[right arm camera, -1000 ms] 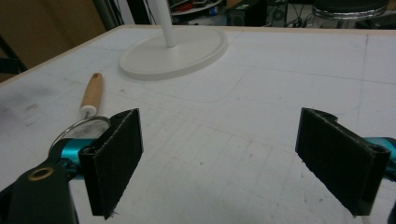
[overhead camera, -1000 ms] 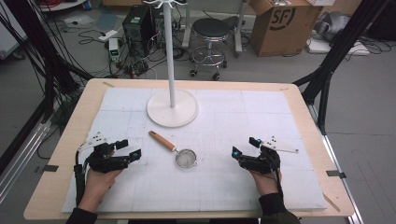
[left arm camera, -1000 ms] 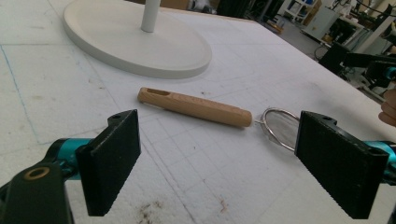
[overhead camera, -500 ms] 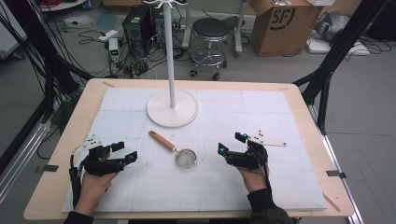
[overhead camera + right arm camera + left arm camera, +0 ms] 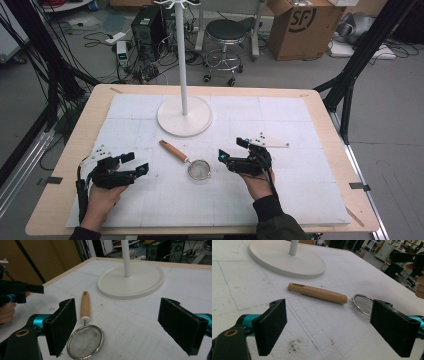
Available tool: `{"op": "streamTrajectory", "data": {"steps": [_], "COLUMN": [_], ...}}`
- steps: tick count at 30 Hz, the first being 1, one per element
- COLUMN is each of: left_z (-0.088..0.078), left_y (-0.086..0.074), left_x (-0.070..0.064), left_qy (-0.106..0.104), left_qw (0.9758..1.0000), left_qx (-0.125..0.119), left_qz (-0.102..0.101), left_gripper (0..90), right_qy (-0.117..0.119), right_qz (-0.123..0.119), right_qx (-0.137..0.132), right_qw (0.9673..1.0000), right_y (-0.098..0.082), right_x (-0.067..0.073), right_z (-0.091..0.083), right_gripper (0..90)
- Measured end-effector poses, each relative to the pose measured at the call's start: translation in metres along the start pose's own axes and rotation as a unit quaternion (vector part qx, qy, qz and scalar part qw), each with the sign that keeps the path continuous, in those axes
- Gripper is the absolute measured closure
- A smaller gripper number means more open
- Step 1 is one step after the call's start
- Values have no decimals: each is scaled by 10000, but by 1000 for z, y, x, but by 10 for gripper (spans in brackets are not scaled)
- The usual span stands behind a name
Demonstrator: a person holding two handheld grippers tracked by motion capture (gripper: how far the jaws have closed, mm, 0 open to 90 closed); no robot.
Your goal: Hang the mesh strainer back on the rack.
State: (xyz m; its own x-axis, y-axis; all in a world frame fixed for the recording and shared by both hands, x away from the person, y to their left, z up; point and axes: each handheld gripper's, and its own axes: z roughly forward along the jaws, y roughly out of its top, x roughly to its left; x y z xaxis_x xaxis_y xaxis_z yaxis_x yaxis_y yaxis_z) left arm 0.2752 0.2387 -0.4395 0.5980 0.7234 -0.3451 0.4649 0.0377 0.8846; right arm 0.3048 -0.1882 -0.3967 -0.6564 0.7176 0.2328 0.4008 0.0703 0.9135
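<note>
A small mesh strainer with a wooden handle lies flat on the white mat, in front of the white stand's round base. My left gripper is open, low over the mat to the left of the strainer and pointing right at it. In the left gripper view the handle and mesh rim lie beyond the open jaws. My right gripper is open just right of the mesh and points left. In the right gripper view the mesh bowl sits by one jaw of the open right gripper.
The stand's pole rises from the base at the back middle of the mat. The table's wooden edge frames the mat. Behind the table, the floor holds a stool, a cardboard box and cables.
My right gripper has moved left across the mat to just beside the strainer's mesh. The left gripper has barely shifted. The strainer has not moved.
</note>
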Motion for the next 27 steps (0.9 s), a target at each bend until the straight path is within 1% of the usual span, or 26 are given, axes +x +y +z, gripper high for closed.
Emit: {"op": "streamTrajectory", "data": {"steps": [3, 5, 9, 11, 12, 15, 18, 22, 25, 26, 27], "left_z": [1, 1, 0, 0, 0, -1, -1, 0, 1, 1, 1], "left_y": [-1, -2, -1, -1, -1, -1, -2, -2, -3, -3, -3], "left_x": [1, 1, 1, 2, 3, 3, 3, 3, 2, 1, 1], "left_qy": [-24, -28, -45, -39, -39, -26, 1, -9, -16, -9, 5], "left_qw": [10000, 10000, 10000, 9999, 10000, 10000, 10000, 10000, 10000, 10000, 10000], "left_qx": [32, 33, -34, -51, -45, -48, -42, -52, -34, -37, -38], "left_qz": [25, 0, -35, -81, -80, -61, -29, -32, -17, 0, 9], "left_gripper": [146, 147, 146, 146, 146, 146, 146, 146, 146, 146, 146], "right_qy": [39, 62, 100, 238, 275, 333, 411, 553, 728, 759, 781], "right_qz": [64, 109, 174, 332, 348, 376, 473, 583, 764, 771, 798], "right_qx": [28, 40, 21, 61, 61, 172, 297, 413, 478, 490, 532], "right_qw": [10000, 9999, 9998, 9991, 9990, 9986, 9976, 9959, 9933, 9929, 9923], "right_y": [0, 0, 3, 6, 7, 10, 10, 10, 11, 12, 13], "right_x": [-1, -1, -2, 0, 1, 3, 4, 5, 5, 6, 7], "right_z": [4, 5, 6, 8, 10, 17, 25, 35, 43, 46, 49], "right_gripper": [150, 150, 151, 151, 150, 151, 153, 190, 200, 209, 237]}}
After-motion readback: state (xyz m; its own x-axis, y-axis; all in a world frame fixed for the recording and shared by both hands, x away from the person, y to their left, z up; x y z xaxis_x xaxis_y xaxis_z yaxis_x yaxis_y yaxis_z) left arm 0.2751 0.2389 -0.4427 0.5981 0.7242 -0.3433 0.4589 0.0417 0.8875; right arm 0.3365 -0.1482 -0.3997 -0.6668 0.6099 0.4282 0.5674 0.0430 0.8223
